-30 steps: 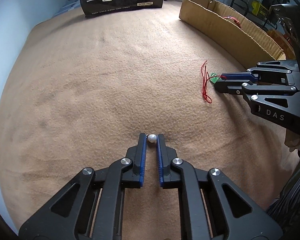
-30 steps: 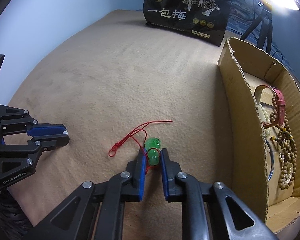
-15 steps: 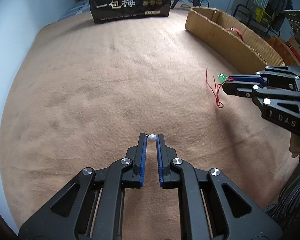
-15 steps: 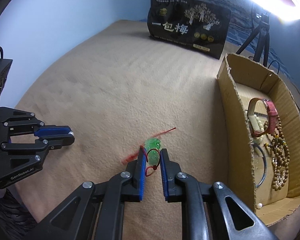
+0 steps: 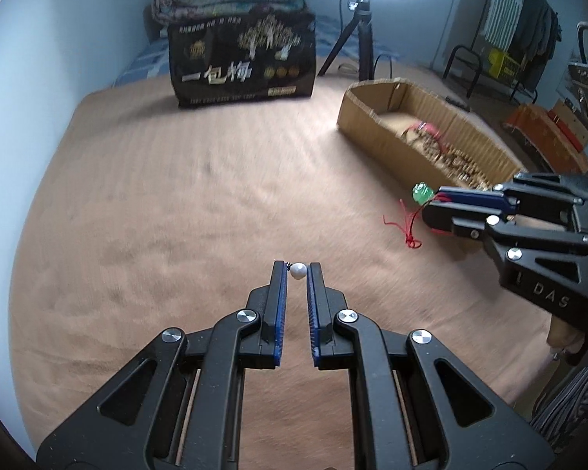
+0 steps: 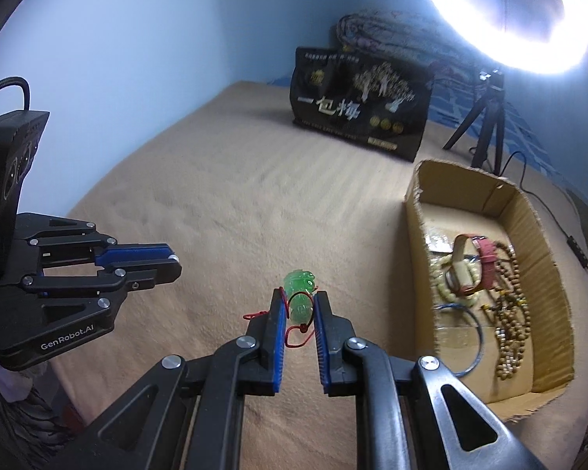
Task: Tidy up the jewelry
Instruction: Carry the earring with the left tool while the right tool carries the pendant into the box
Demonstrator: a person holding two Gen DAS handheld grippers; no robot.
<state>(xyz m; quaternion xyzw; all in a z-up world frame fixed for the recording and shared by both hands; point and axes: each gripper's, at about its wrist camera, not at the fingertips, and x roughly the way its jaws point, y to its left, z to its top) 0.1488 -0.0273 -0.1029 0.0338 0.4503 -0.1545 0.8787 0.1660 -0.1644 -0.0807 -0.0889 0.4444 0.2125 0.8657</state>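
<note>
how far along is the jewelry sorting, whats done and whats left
Done: a watch and bead strings already lie in the box. In hand: the left gripper pinches a pearl, the right gripper a green pendant on red cord. Left: dropping both into the box; no other jewelry shows on the blanket.

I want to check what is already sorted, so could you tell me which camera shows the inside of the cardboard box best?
The right wrist view: it looks down into the cardboard box, showing bead strings, a pink strap and a blue ring. The left wrist view shows the box low, far and blurred.
</note>
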